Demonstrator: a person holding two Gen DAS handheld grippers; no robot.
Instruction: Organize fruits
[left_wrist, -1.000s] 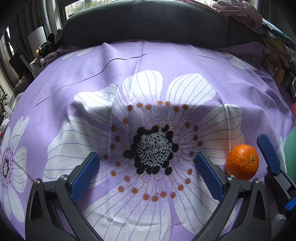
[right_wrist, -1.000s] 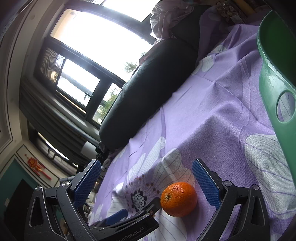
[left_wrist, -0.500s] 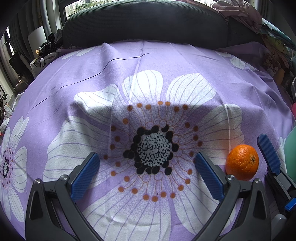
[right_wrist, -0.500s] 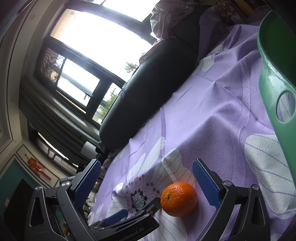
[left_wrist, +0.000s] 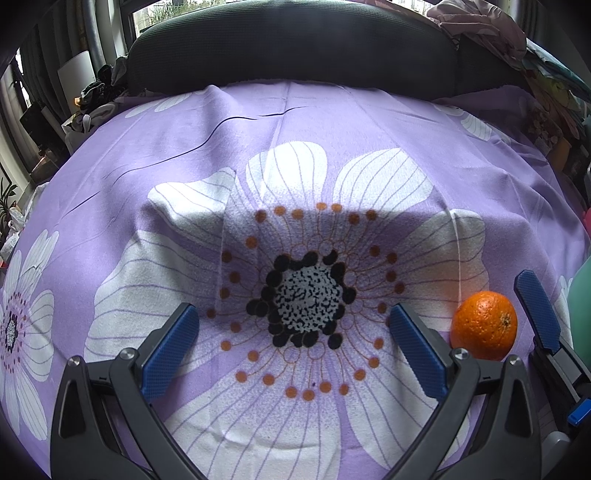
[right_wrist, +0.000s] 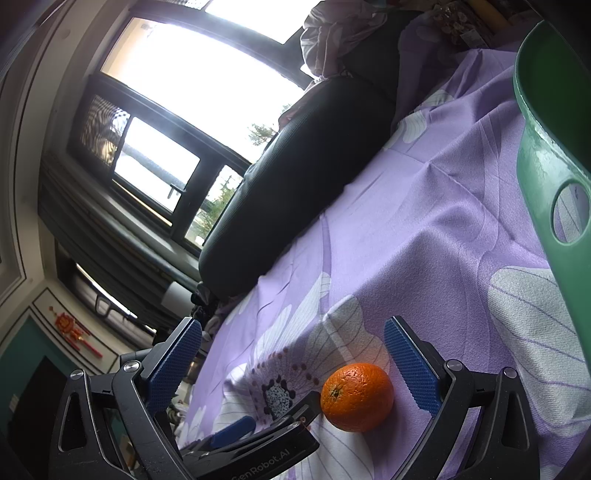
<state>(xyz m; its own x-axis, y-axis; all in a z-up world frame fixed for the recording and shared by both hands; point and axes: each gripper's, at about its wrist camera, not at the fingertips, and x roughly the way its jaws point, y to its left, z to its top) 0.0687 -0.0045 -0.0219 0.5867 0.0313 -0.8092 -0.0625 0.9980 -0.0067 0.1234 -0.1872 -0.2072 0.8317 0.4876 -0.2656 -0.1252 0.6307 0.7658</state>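
Observation:
An orange lies on the purple flowered cloth, to the right of my left gripper, which is open and empty over the big flower print. In the right wrist view the orange lies low between the blue pads of my right gripper, which is open, tilted on its side and not touching it. One right pad shows beside the orange in the left wrist view. The left gripper's body lies next to the orange in the right wrist view.
A green plastic basket with a handle hole stands at the right edge, close to the orange. A dark cushioned backrest borders the far side of the cloth. Clutter sits at the far left and far right.

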